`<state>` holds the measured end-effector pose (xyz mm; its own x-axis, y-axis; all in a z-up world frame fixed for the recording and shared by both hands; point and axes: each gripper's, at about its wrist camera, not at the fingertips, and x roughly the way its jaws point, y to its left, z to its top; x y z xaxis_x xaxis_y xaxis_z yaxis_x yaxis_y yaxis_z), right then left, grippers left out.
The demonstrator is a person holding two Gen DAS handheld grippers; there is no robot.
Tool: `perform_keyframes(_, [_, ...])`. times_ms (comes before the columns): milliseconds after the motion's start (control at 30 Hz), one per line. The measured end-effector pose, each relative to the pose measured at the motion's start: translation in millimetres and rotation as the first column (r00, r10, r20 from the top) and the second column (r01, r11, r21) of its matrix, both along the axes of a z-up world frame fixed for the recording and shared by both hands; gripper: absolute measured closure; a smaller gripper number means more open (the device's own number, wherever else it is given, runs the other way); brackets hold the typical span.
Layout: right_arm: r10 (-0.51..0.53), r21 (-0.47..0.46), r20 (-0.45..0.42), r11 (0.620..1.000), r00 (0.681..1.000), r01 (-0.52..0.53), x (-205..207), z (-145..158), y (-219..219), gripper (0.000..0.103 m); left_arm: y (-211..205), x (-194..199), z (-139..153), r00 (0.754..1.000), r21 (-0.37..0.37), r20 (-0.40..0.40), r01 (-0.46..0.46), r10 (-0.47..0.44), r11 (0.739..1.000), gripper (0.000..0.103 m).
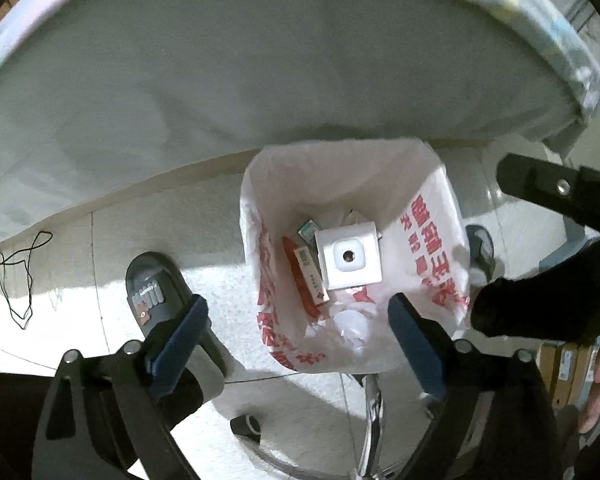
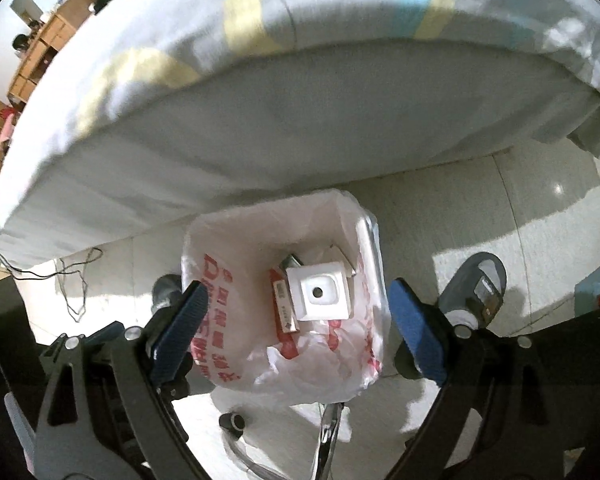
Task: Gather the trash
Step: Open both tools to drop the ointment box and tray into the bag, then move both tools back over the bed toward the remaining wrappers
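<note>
A: Item one, the bed (image 1: 260,80), largest thing we logged. What did the right wrist view give us that the left did not?

B: The patterned bedspread (image 2: 240,32) on top and wooden furniture (image 2: 48,40) far left. The left view showed mostly the bed's pale side, and in addition the right gripper's black body (image 1: 560,200) reaching in from the right edge.

A: Item two, the bin?

B: We recorded a trash bin (image 1: 352,264) on the floor just beside the bed, lined with a white bag (image 2: 228,304) printed in red characters. Its mouth faced up toward both cameras.

A: Contents, largest down?

B: A white square box (image 1: 348,258) with a round hole, lying flat on top. Beside it a red-and-white carton (image 1: 310,276), its long axis running from the bin's far side toward us. Crumpled white paper (image 1: 352,324) sat nearer us. A small greenish packet (image 1: 308,229) was half buried; we could not read it.

A: Grippers?

B: The left gripper (image 1: 296,344) hung above the bin, its blue pads spread wide, holding nothing. The right gripper (image 2: 296,328) likewise, wide and empty.

A: Remaining items?

B: A dark slipper (image 1: 152,292) left of the bin, a grey slipper (image 2: 476,284) on the right, a black cable (image 1: 20,276) on the floor. A chair base (image 2: 328,432) was cut off at the bottom edge.
</note>
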<state>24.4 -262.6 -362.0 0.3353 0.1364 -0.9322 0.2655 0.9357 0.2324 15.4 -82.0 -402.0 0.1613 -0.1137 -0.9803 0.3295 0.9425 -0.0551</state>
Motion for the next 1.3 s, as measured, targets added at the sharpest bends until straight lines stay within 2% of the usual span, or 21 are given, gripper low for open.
perform_keyframes(233, [-0.050, 0.065, 0.102, 0.997, 0.994, 0.043, -18.0, 27.4, -10.5, 0.012, 16.9, 4.6, 25.4, 0.995, -0.098, 0.024, -0.094, 0.097, 0.991, 0.013])
perform_keyframes(400, [-0.078, 0.096, 0.164, 0.993, 0.983, 0.063, -27.7, 47.2, -19.2, 0.011, 24.4, 7.3, 42.6, 0.990, -0.147, 0.052, -0.119, 0.128, 0.982, 0.009])
perform_keyframes(567, [-0.095, 0.128, 0.249, 0.990, 0.964, 0.064, -30.3, 72.3, -30.0, 0.010, 25.9, 13.3, 53.4, 0.988, -0.179, 0.051, -0.137, 0.149, 0.974, 0.008])
perform_keyframes(700, [-0.100, 0.143, 0.329, 0.988, 0.939, 0.055, -29.4, 103.5, -38.4, 0.007, 31.4, 22.8, 63.0, 0.985, -0.250, 0.020, -0.164, 0.174, 0.954, 0.008])
perform_keyframes(967, [-0.099, 0.121, 0.368, 0.991, 0.925, 0.058, -15.6, 142.4, -51.1, 0.007, 49.6, 50.4, 101.2, 0.959, -0.267, 0.123, -0.217, 0.257, 0.939, 0.008])
perform_keyframes(1100, [-0.096, 0.100, 0.391, 0.993, 0.915, 0.062, -6.2, 160.6, -55.6, 0.007, 54.9, 67.1, 119.5, 0.948, -0.224, 0.204, -0.199, 0.246, 0.954, 0.008])
perform_keyframes(1167, [-0.089, 0.084, 0.404, 0.995, 0.910, 0.061, 1.1, 171.7, -58.7, 0.007, 58.4, 77.9, 127.2, 0.946, -0.220, 0.216, -0.195, 0.243, 0.956, 0.008])
perform_keyframes(1300, [-0.077, 0.064, 0.434, 0.996, 0.898, 0.054, 12.4, 189.6, -63.8, 0.007, 68.9, 101.4, 143.1, 0.935, -0.267, 0.229, -0.207, 0.271, 0.941, 0.008])
